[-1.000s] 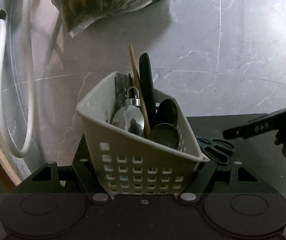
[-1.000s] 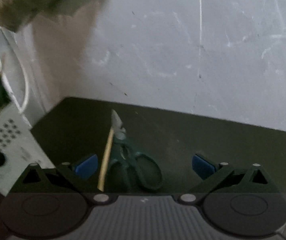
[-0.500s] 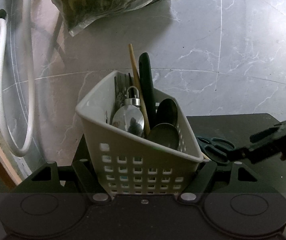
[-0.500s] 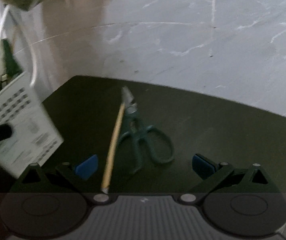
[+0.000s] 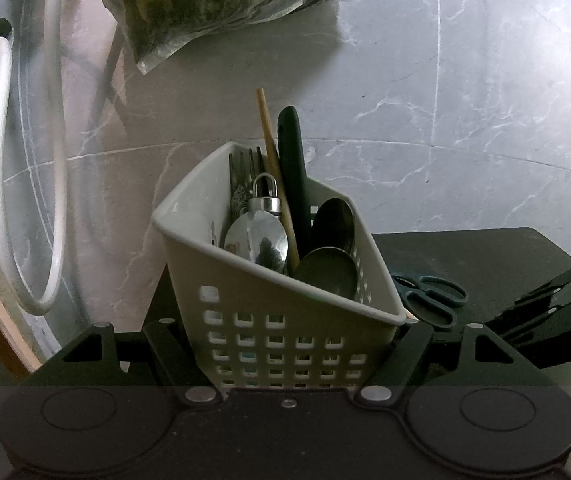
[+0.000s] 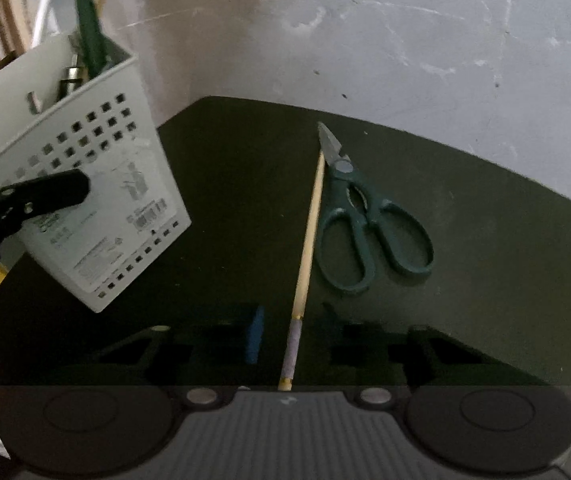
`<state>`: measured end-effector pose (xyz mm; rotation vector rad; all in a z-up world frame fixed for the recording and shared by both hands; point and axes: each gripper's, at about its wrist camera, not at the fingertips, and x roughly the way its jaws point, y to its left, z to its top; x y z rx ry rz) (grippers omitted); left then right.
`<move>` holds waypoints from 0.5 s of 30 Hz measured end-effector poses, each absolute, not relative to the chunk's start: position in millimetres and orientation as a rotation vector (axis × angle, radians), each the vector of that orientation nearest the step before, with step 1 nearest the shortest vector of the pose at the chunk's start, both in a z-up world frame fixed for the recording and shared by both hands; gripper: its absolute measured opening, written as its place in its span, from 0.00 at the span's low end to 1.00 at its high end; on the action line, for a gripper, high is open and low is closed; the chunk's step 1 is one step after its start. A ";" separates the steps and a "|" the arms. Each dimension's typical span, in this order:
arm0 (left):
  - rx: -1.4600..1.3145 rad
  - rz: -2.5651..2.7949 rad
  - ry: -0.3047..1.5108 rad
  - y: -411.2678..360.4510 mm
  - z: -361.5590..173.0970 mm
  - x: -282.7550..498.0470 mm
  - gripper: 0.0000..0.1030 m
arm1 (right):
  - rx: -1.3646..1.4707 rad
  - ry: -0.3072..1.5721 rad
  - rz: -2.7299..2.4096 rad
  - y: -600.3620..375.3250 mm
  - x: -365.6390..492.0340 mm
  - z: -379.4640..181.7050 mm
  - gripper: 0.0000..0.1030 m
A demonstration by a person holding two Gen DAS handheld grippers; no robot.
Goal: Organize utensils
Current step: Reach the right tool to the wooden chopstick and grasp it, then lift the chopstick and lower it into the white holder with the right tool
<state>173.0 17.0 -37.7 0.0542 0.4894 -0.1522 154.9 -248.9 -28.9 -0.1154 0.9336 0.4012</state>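
A white plastic basket (image 5: 285, 312) with square holes in its walls is clamped between the fingers of the left gripper (image 5: 289, 344), one finger pressed to each side, and is seen tilted in the right wrist view. Standing in it are two dark spoons (image 5: 327, 268), a shiny spoon (image 5: 257, 240), forks (image 5: 241, 172), a dark green handle (image 5: 293, 168), a wooden chopstick (image 5: 271, 152) and a small padlock (image 5: 265, 196). A printed label is stuck to one outer wall of the basket. A second chopstick (image 6: 309, 240) lies flat on the dark surface (image 6: 485, 260), its decorated end passing between the fingers of the right gripper (image 6: 291, 340); the fingers are closed in near it on both sides, but whether it is pinched cannot be told in the dim, blurred view. Green-handled scissors (image 6: 365, 224) lie closed just beyond the right finger, touching the chopstick near the blades. Behind the surface a grey marble-patterned wall (image 5: 485, 100) is seen, with a white hose (image 5: 1, 160) looping down beyond the left finger and a clear bag of dark greens (image 5: 213, 4) hanging above.
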 end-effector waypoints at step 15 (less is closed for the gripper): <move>0.058 -0.183 0.479 23.3 -38.0 172.3 0.75 | -0.188 1.002 0.441 -278.6 131.2 -21.2 0.19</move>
